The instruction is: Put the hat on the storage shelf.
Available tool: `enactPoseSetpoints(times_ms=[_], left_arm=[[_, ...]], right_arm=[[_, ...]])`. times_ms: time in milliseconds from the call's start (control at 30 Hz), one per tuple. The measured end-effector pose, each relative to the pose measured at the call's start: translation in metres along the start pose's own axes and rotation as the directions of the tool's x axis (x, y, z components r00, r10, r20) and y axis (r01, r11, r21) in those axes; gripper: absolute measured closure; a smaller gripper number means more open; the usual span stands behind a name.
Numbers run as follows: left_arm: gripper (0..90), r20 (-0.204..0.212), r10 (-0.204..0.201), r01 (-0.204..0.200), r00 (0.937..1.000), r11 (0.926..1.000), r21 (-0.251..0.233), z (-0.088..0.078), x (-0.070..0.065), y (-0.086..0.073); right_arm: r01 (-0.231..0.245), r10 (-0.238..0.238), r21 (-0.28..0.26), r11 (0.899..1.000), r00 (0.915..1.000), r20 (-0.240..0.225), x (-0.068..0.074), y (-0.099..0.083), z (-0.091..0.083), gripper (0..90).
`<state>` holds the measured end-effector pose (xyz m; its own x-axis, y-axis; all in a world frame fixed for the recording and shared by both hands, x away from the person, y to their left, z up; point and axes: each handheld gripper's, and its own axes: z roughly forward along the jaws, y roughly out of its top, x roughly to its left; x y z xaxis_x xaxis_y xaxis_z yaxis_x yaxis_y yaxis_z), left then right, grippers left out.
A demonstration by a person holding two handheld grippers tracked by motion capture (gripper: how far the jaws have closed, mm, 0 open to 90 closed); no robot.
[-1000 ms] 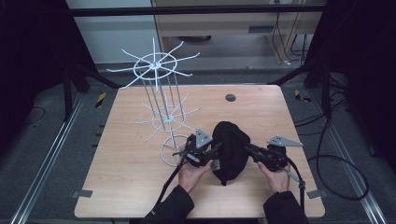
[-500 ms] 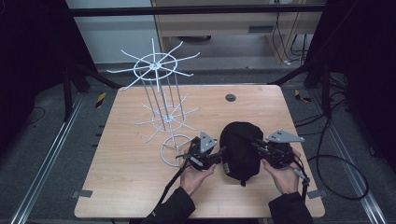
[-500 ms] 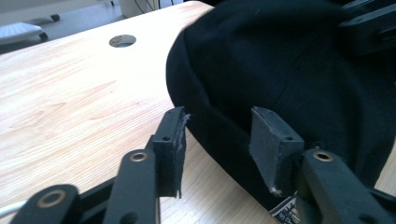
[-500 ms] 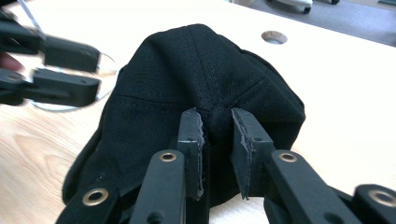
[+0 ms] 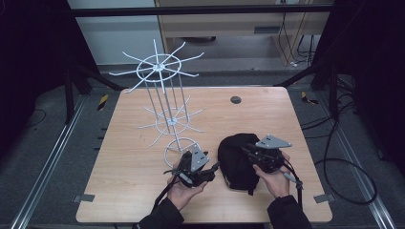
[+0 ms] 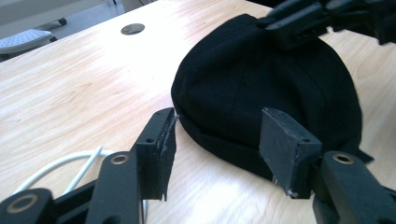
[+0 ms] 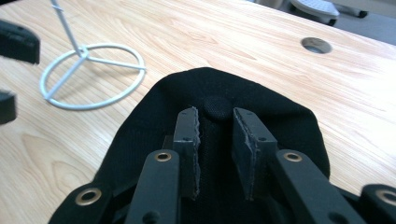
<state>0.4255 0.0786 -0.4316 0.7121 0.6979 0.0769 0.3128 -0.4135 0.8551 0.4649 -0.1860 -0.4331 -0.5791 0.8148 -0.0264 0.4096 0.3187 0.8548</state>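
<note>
A black cap (image 5: 236,160) lies on the wooden table (image 5: 129,143), right of centre near the front. My left gripper (image 5: 216,168) is open just left of the cap. In the left gripper view its jaws (image 6: 217,135) frame the cap's (image 6: 261,79) lower rim without touching it. My right gripper (image 5: 244,151) rests low over the cap's crown from the right. In the right gripper view its jaws (image 7: 215,116) stand a narrow gap apart above the fabric, with the cap's top button (image 7: 215,103) just past the tips.
A tall white wire rack (image 5: 165,109) with radiating hooks stands left of centre. Its ring base (image 5: 180,148) sits close behind the left gripper. A round cable hole (image 5: 235,99) is at the table's back. Cables trail off the right side.
The cap has gone from being held between both grippers to lying on the table farther right. The left gripper has let go and drawn back to the left.
</note>
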Motion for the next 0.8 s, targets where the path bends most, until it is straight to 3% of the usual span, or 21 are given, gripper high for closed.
enactPoseSetpoints(times_ms=[167,400,567,800], left_arm=[[42.1,-0.001,-0.004,0.004,1.0000,1.0000,0.007,-0.014,0.005,-0.010],[39.3,-0.018,-0.037,0.037,0.9992,0.9993,0.000,-0.040,0.018,-0.028],[37.5,-0.048,-0.075,0.074,0.9961,0.9972,-0.014,-0.059,0.033,-0.038],[35.9,-0.124,-0.092,0.091,0.9879,0.9957,-0.013,-0.085,0.056,-0.059]], right_arm=[[0.000,0.000,-0.016,1.000,1.0000,-0.001,0.001,0.005,-0.002,66.4],[-0.022,0.021,-0.087,0.996,0.9997,-0.014,-0.009,0.010,-0.026,49.6],[-0.020,0.019,-0.049,0.999,0.9994,-0.029,-0.010,0.003,-0.032,42.9],[-0.021,0.022,0.016,1.000,0.9985,-0.050,-0.006,-0.012,-0.024,42.0]])
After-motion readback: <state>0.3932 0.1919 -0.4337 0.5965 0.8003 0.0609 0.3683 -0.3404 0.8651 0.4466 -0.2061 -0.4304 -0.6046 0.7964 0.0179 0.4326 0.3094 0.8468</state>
